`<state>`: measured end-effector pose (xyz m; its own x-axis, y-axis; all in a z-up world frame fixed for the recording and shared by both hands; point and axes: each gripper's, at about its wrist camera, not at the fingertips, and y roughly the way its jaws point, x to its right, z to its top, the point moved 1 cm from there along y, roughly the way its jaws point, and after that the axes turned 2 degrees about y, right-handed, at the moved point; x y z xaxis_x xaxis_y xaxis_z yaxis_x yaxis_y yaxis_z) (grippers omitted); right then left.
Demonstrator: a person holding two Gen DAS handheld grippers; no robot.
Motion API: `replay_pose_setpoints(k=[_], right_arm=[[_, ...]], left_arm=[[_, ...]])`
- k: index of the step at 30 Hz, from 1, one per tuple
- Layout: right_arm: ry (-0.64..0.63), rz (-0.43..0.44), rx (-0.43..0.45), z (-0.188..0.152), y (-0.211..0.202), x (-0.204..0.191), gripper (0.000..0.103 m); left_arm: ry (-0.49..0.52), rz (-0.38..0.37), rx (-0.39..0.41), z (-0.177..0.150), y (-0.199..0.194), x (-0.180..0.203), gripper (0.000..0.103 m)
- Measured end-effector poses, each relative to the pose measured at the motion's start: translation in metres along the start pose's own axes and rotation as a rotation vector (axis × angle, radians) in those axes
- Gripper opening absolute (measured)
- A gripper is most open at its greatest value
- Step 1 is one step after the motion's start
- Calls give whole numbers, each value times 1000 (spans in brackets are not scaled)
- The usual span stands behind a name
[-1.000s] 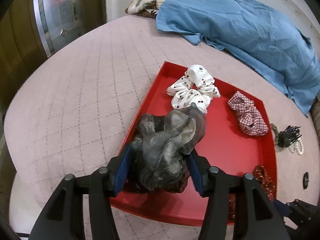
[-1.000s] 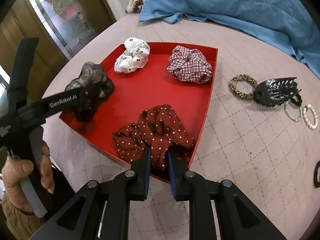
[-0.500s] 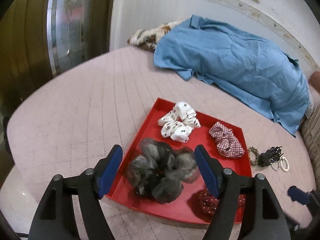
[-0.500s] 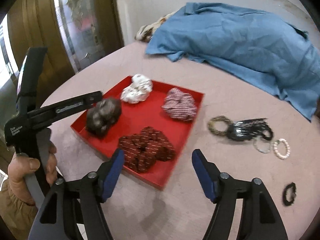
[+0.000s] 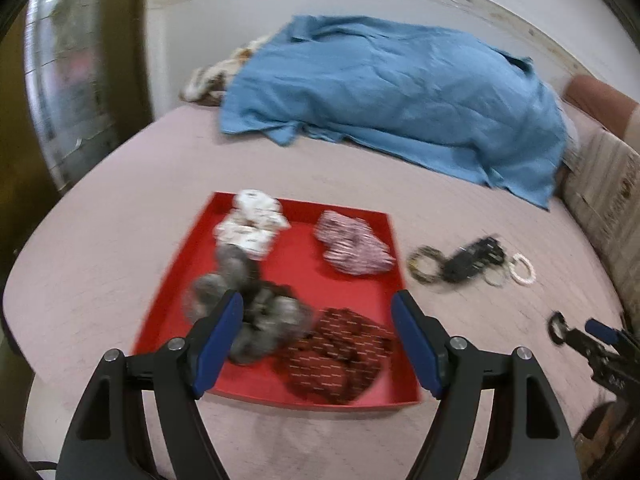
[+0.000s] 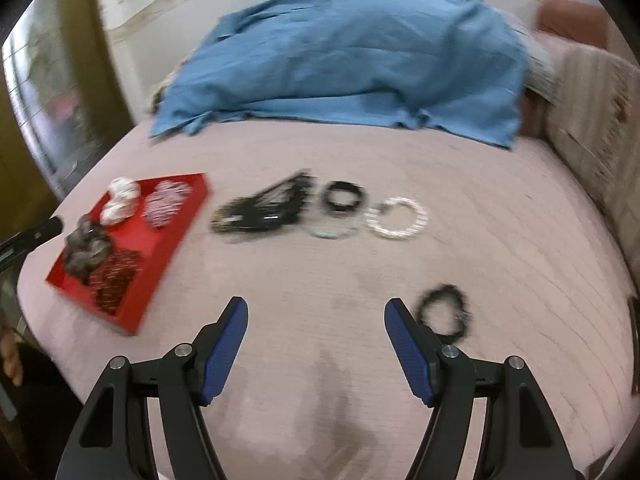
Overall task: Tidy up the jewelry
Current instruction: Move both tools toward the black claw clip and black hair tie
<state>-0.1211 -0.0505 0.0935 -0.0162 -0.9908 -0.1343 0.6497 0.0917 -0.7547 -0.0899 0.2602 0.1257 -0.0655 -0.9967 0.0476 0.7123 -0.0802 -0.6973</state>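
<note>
The bed (image 6: 320, 264) carries everything; the red tray (image 6: 168, 236) is the landmark. The tray holds four scrunchies (image 5: 340, 356). Loose items lie right of the tray: a black claw clip (image 6: 268, 210), bracelets (image 6: 396, 218), and farthest right a small black band (image 6: 444, 312). The right gripper (image 6: 316, 340) is nearer these; the left gripper (image 5: 318, 340) hangs over the tray's near edge. Both jaws have just been opening, stand wide and hold nothing. The band lies flat just beyond the right gripper's right fingertip, outside the gap. It has no long axis. Blur makes its exact type uncertain; it is probably a hair tie.
</note>
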Motion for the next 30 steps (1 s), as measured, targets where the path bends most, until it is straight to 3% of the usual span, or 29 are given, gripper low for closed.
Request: replay_pose_setpoints(k=[13, 20, 24, 30], right_arm=[[167, -58, -6, -24, 3, 95, 76], [187, -58, -17, -21, 23, 107, 76], [190, -57, -4, -15, 34, 113, 76], [203, -55, -8, -12, 47, 124, 76]], left_arm=[[184, -79, -93, 0, 24, 92, 76], [238, -126, -152, 11, 58, 131, 76], [265, -110, -165, 20, 79, 149, 76], [449, -113, -159, 23, 111, 189, 76]])
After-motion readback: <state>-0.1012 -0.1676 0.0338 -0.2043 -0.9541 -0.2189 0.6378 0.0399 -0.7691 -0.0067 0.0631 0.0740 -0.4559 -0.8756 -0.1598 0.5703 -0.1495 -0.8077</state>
